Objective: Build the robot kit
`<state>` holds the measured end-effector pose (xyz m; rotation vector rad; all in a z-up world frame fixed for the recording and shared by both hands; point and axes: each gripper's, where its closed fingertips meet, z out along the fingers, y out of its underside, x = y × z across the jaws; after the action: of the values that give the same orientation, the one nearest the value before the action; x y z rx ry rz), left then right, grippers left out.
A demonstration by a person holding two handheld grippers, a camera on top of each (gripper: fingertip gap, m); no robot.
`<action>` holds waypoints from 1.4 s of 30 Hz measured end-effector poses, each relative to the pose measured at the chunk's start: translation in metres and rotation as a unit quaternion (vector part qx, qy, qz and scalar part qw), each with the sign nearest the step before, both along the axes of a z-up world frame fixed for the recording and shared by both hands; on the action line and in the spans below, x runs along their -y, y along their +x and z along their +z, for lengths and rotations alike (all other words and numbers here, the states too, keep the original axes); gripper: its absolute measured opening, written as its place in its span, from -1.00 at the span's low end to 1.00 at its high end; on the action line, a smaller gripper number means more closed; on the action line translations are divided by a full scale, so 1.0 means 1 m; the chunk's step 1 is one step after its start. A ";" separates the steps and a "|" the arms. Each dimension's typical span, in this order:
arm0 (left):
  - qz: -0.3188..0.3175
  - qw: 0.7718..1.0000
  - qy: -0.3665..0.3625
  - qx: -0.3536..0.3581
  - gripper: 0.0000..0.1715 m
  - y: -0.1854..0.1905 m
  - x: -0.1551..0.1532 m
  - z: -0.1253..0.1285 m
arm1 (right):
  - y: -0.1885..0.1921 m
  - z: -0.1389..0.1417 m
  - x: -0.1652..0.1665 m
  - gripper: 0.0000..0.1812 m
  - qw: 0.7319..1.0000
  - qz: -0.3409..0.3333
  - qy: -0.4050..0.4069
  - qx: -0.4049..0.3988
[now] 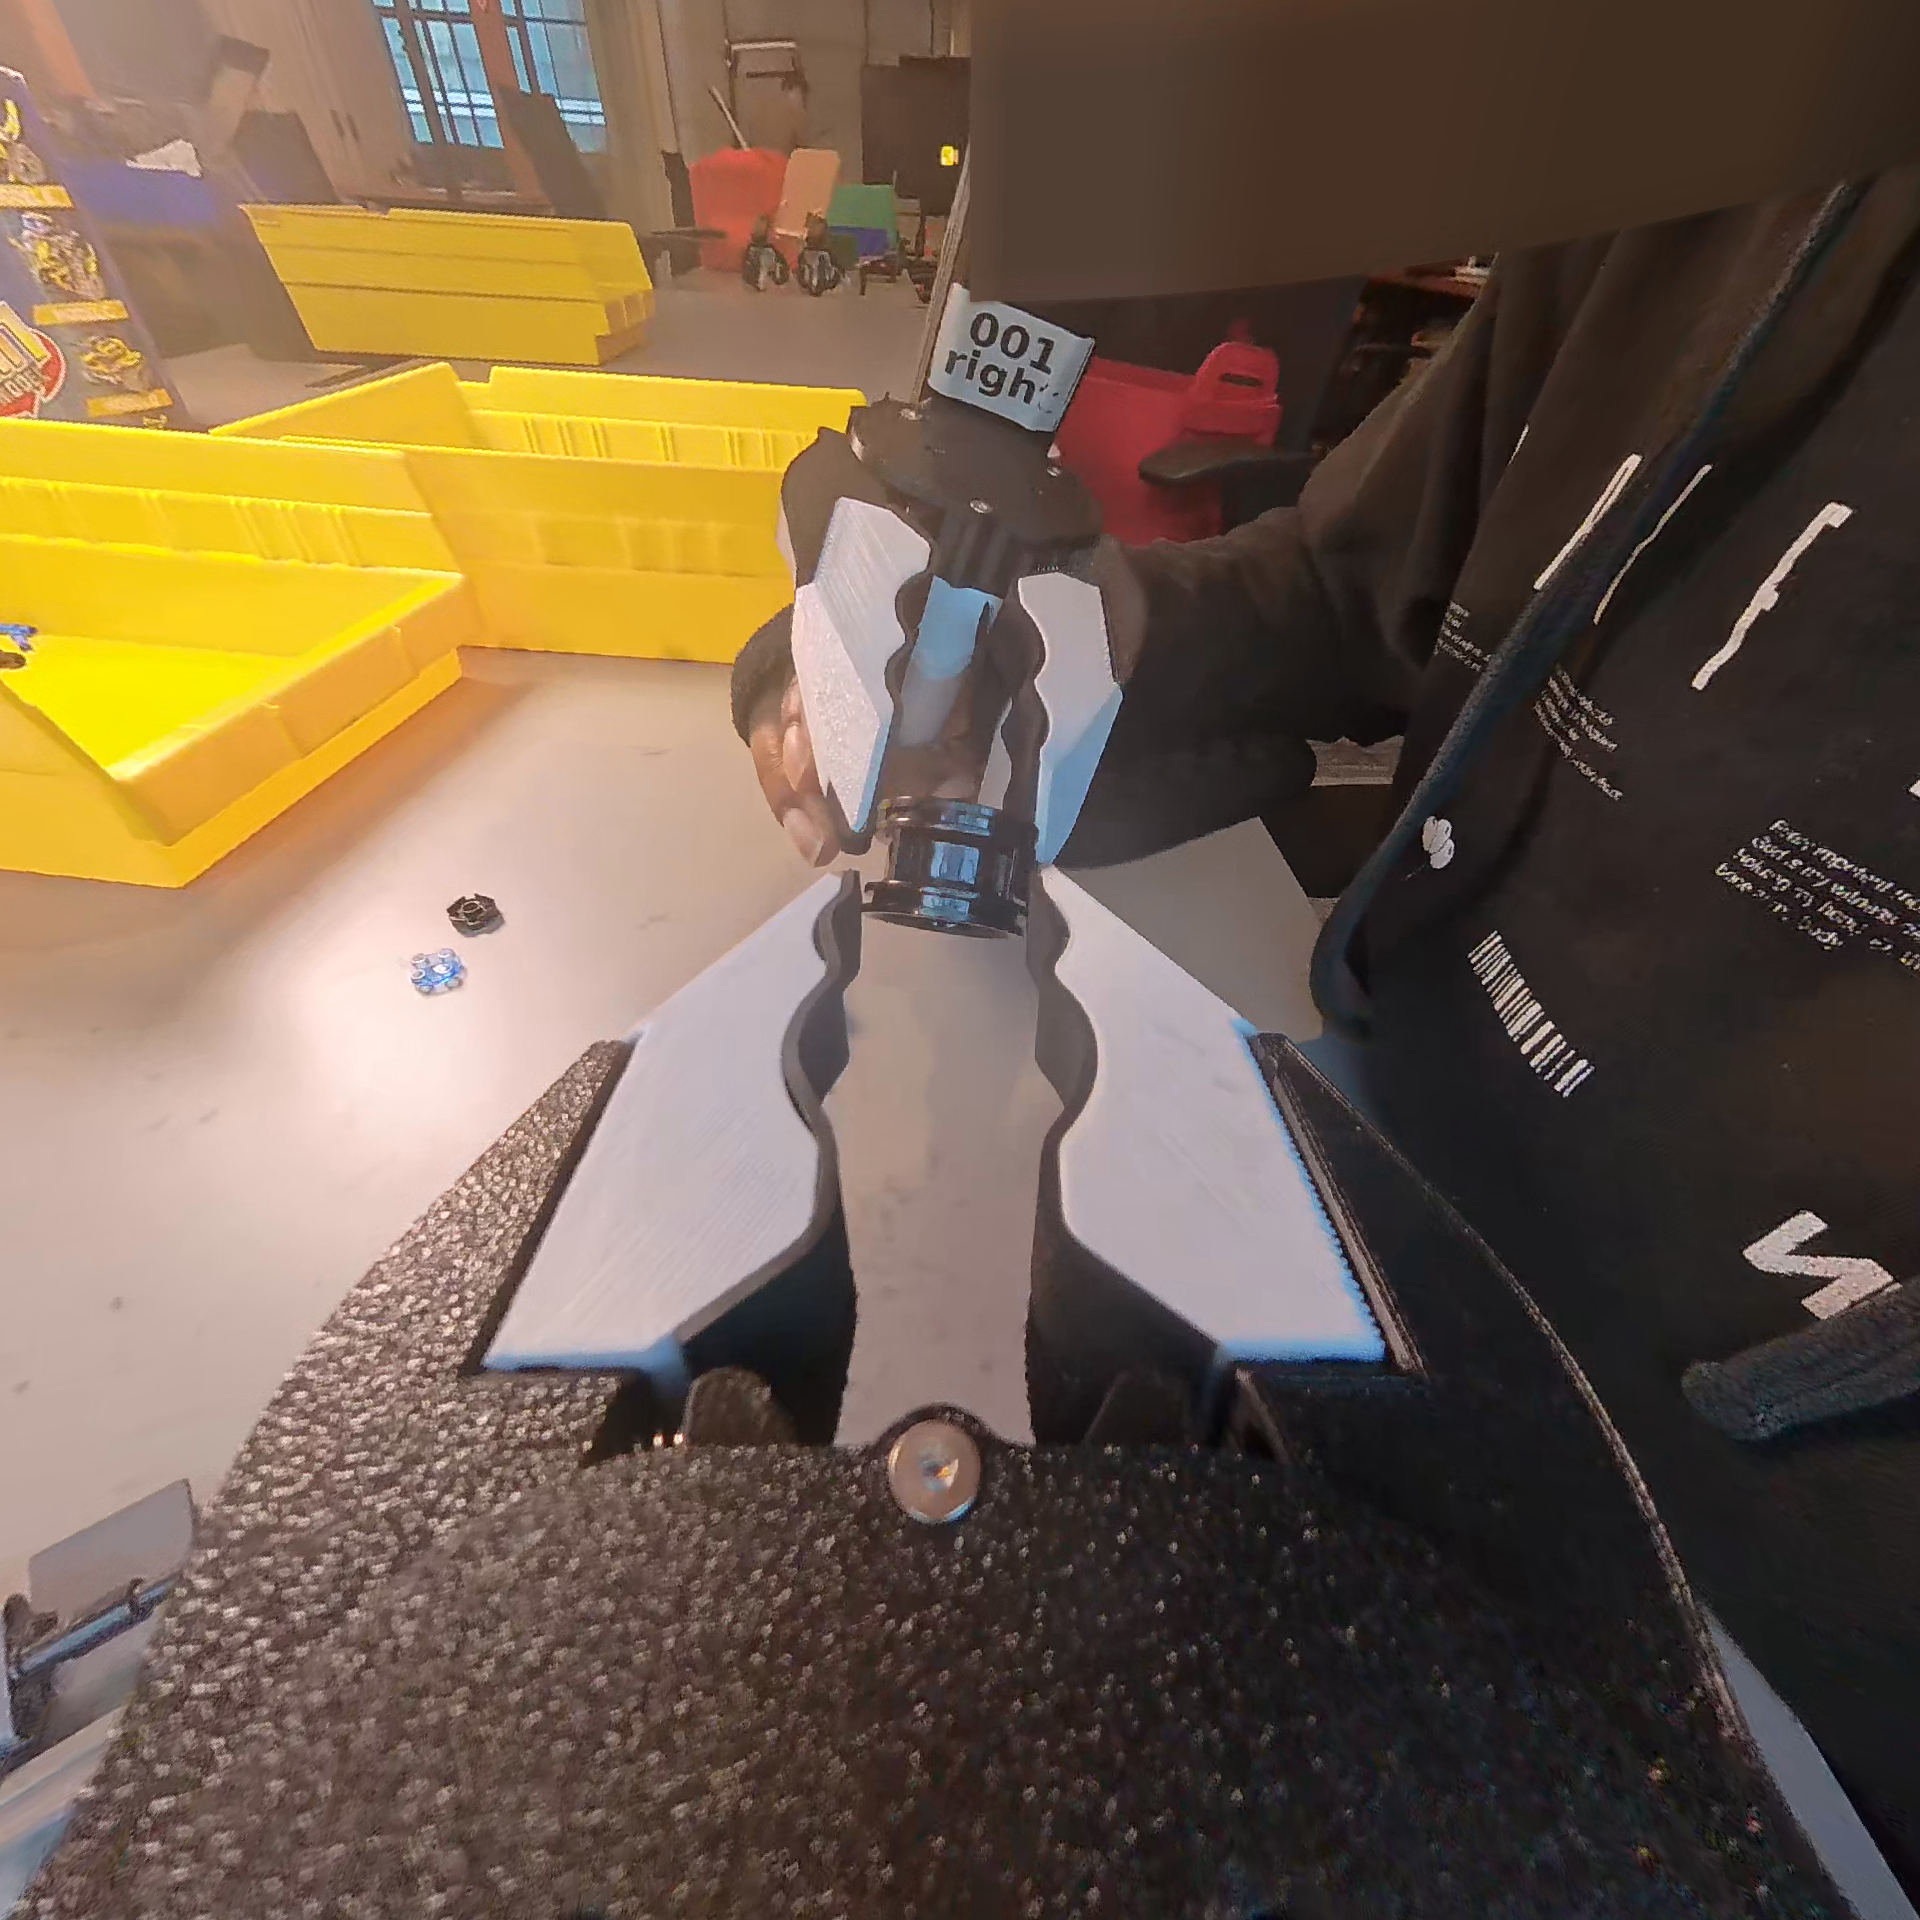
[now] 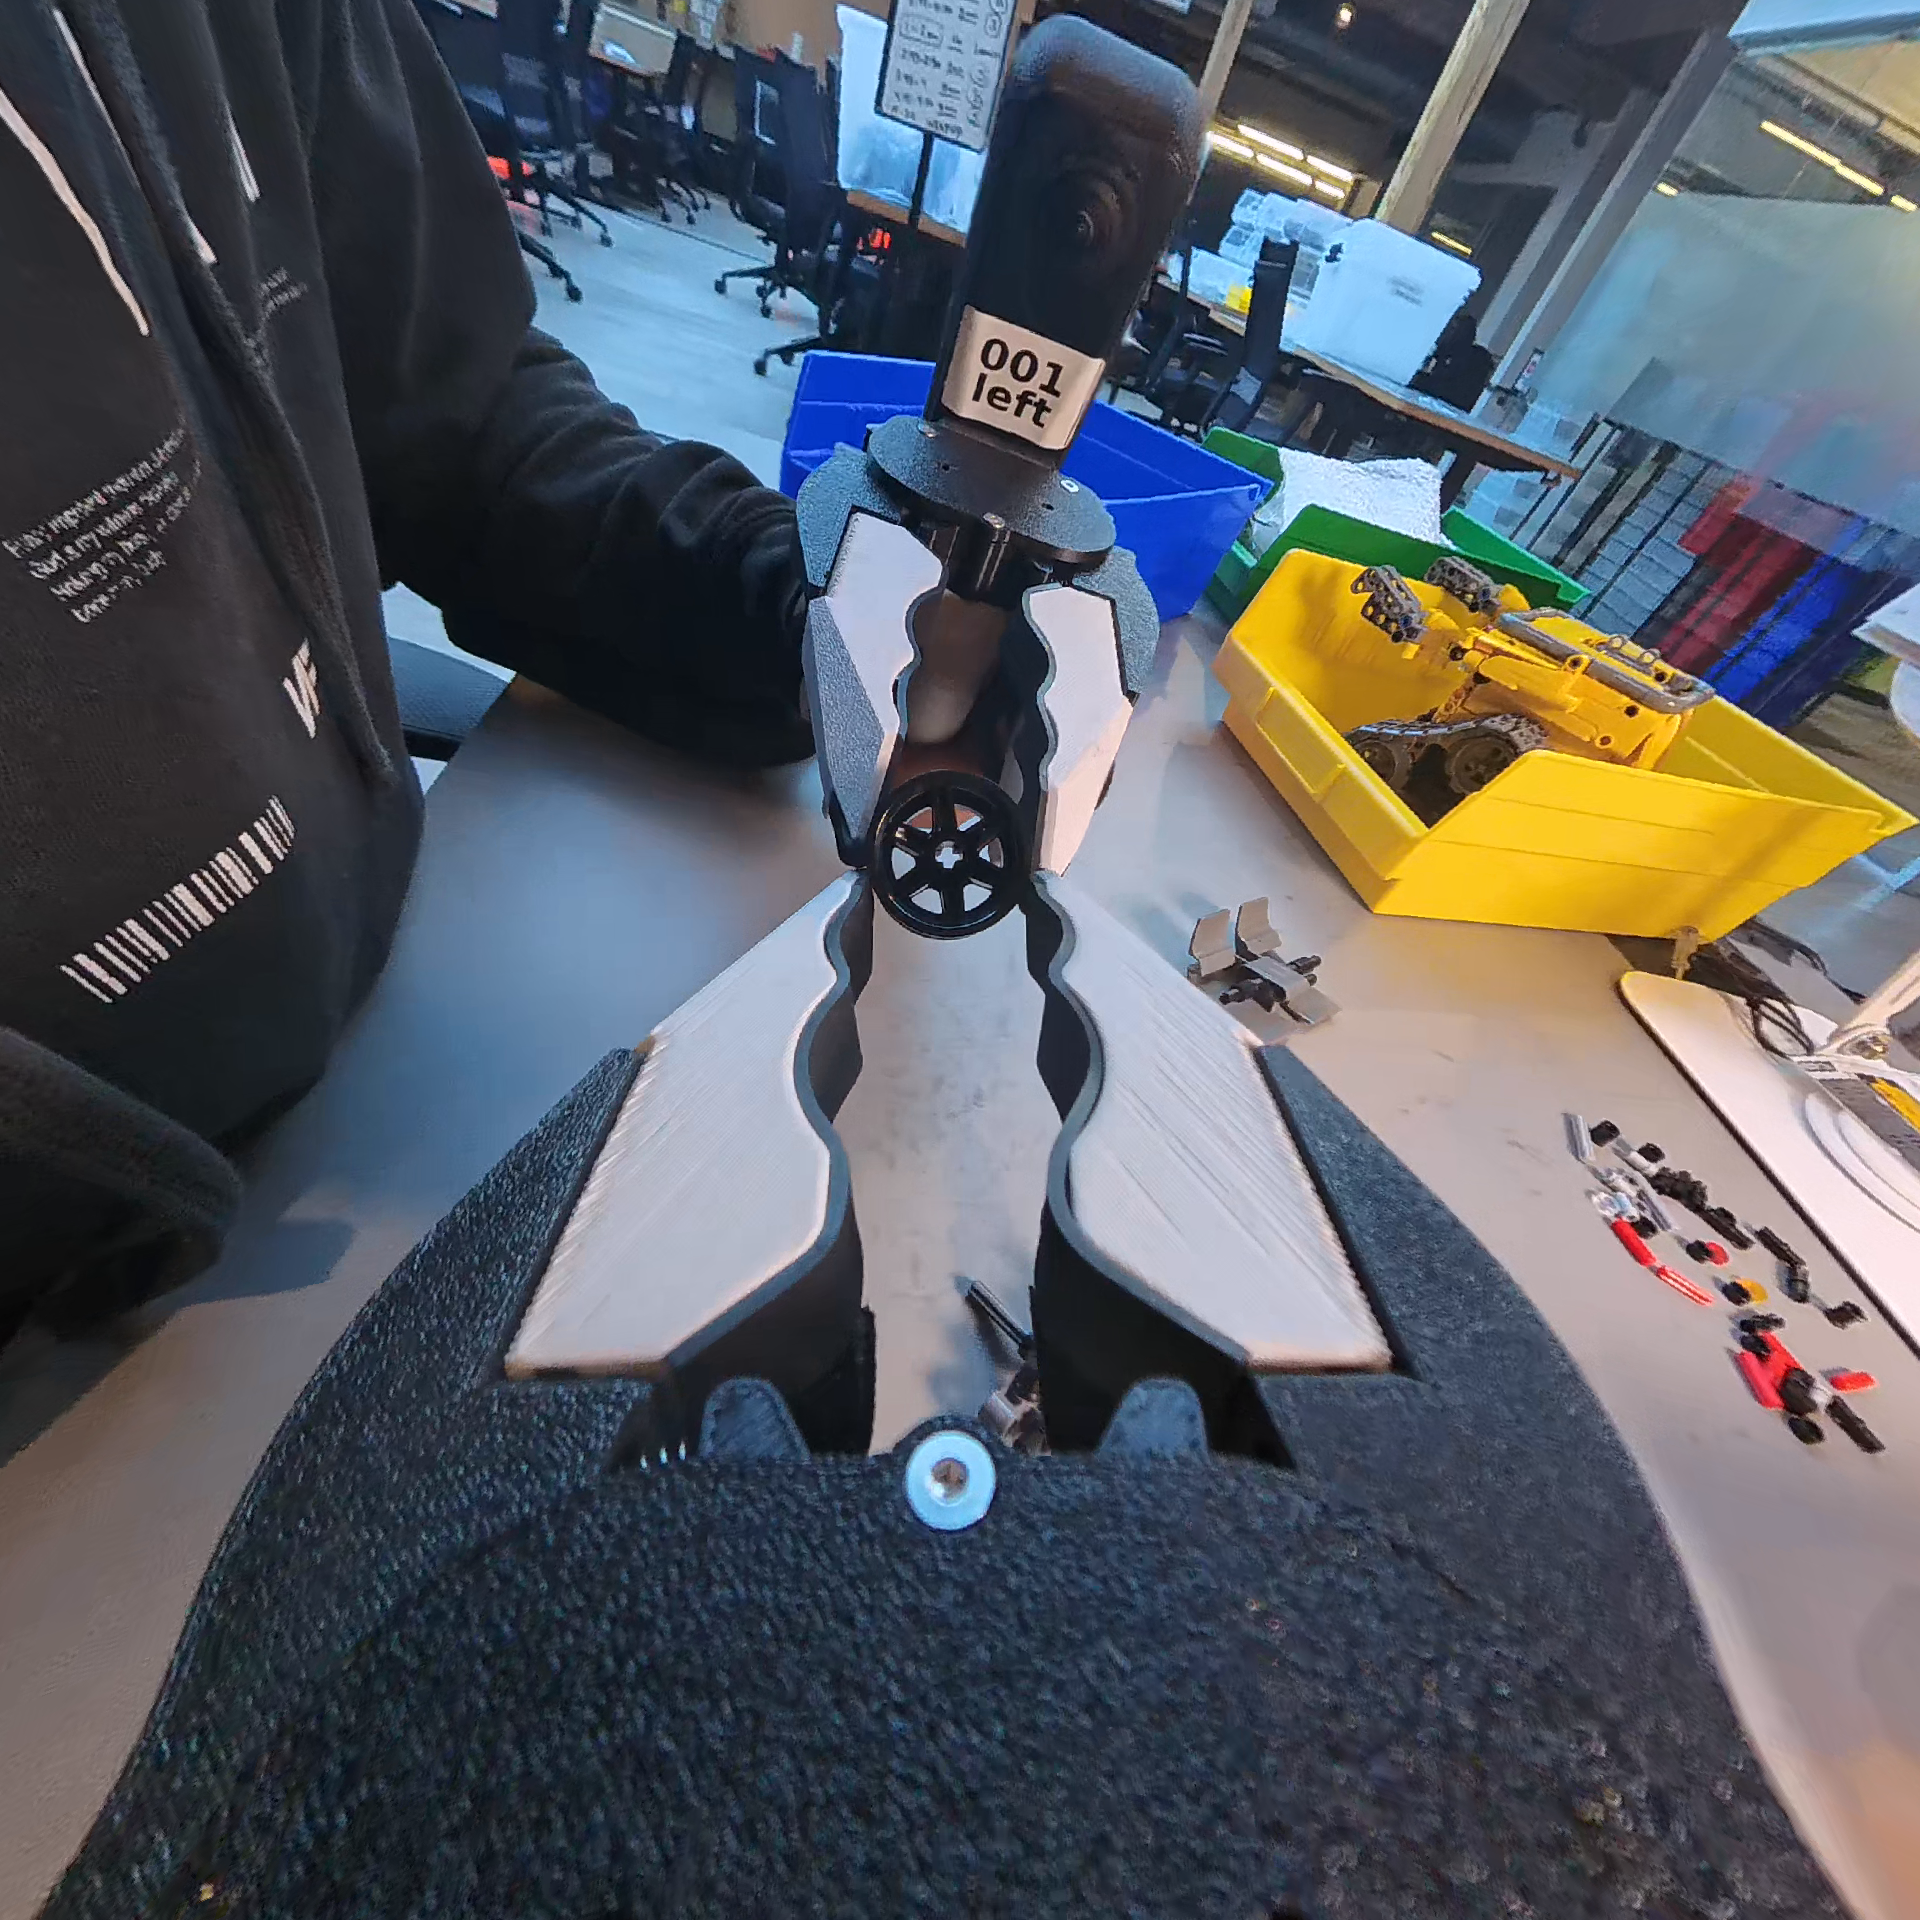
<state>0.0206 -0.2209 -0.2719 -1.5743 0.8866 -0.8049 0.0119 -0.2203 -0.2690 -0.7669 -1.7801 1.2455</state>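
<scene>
I hold a black toy wheel rim [image 1: 951, 871] at frame centre between both tools: my left hand-held gripper [image 1: 943, 902] and right hand-held gripper [image 2: 948, 902] each pinch it from opposite sides, tips nearly meeting above the grey desk [image 1: 312, 1091]. Yellow bins [image 1: 260, 644] sit upper left; a yellow toy vehicle [image 2: 1527, 675] lies in another bin, upper right.
</scene>
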 end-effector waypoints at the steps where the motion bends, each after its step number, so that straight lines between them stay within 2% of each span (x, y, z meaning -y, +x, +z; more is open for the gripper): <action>1: 0.004 1.000 0.002 0.002 -0.64 0.000 -0.001 0.001 | 0.000 0.000 -0.001 -0.68 1.000 -0.001 -0.007 0.001; 8: 0.011 1.000 0.021 0.015 -0.64 -0.002 -0.001 0.009 | -0.003 0.008 -0.001 -0.68 0.997 0.007 -0.072 -0.003; 12: 0.023 1.000 0.008 0.005 -0.64 -0.007 -0.005 0.007 | -0.003 0.004 -0.008 -0.67 0.998 -0.002 -0.064 0.010; 14: 0.046 0.999 -0.010 -0.027 -0.64 -0.016 -0.013 -0.004 | 0.002 -0.001 -0.024 -0.65 0.998 -0.008 -0.047 0.035; 17: 0.083 0.988 -0.058 -0.115 -0.64 -0.033 -0.023 -0.040 | 0.019 -0.028 -0.059 -0.66 0.990 -0.011 -0.026 0.139; 20: 0.090 0.975 -0.108 -0.170 -0.64 -0.036 -0.024 -0.071 | 0.028 -0.054 -0.080 -0.80 0.977 -0.011 0.008 0.211; 25: 0.091 0.964 -0.145 -0.202 -0.64 -0.036 -0.023 -0.092 | 0.024 -0.075 -0.075 -0.76 0.959 0.034 0.030 0.281; 29: 0.095 0.962 -0.151 -0.205 -0.63 -0.037 -0.024 -0.095 | 0.022 -0.088 -0.070 -0.71 0.949 0.026 0.049 0.311; 33: 0.098 0.962 -0.153 -0.204 -0.63 -0.035 -0.024 -0.095 | 0.021 -0.099 -0.070 -0.73 0.942 -0.021 0.059 0.331; 35: 0.100 0.962 -0.154 -0.204 -0.63 -0.034 -0.025 -0.095 | 0.020 -0.102 -0.072 -0.84 0.937 -0.064 0.054 0.340; 42: 0.106 0.961 -0.150 -0.207 -0.63 -0.033 -0.025 -0.095 | 0.017 -0.098 -0.065 -0.88 0.917 -0.182 -0.057 0.351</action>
<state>-0.0128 -0.1958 -0.3671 -2.1160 0.8952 -0.4753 0.0284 -0.1549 -0.3671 -1.6895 -1.9767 0.8748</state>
